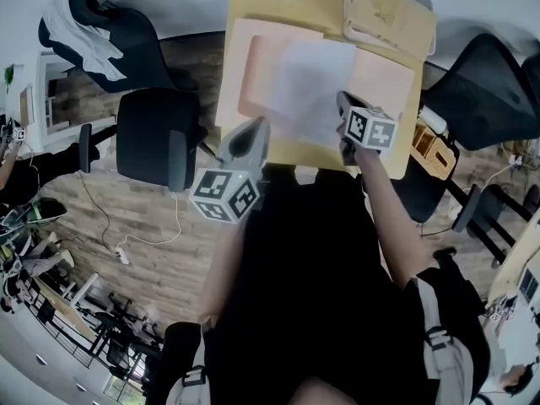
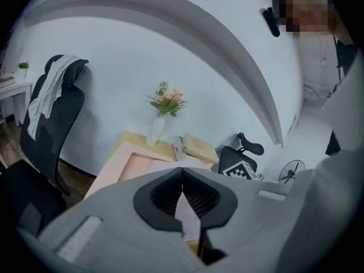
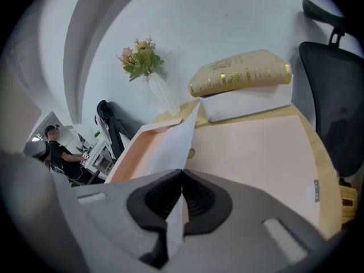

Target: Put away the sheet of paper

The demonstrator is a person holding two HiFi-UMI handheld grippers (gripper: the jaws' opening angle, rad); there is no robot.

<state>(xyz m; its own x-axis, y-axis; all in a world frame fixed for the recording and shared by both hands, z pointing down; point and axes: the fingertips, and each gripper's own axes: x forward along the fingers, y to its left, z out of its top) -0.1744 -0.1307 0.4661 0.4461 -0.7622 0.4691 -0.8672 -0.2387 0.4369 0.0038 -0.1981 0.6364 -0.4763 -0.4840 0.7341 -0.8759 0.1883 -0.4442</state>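
The wooden desk [image 1: 253, 7] carries an open pink folder [image 1: 261, 66]. The sheet of paper [image 1: 312, 83] is lifted over the folder's middle with its long axis running near to far. The right gripper [image 3: 182, 178] pinches its near edge (so the sheet reaches far-left from that claw). The left gripper [image 1: 260, 126] hangs just near-left of the sheet, its jaws pressed together and apparently empty.

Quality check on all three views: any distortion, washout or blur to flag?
Head view: strong fisheye, floor bends toward the edges; paper washed out, dark torso swallows detail low in the middle. Left gripper view: black corners, soft rim, mosaic patch top right. Right gripper view: black corners; paper soft where the right gripper pinches it, book sharper.
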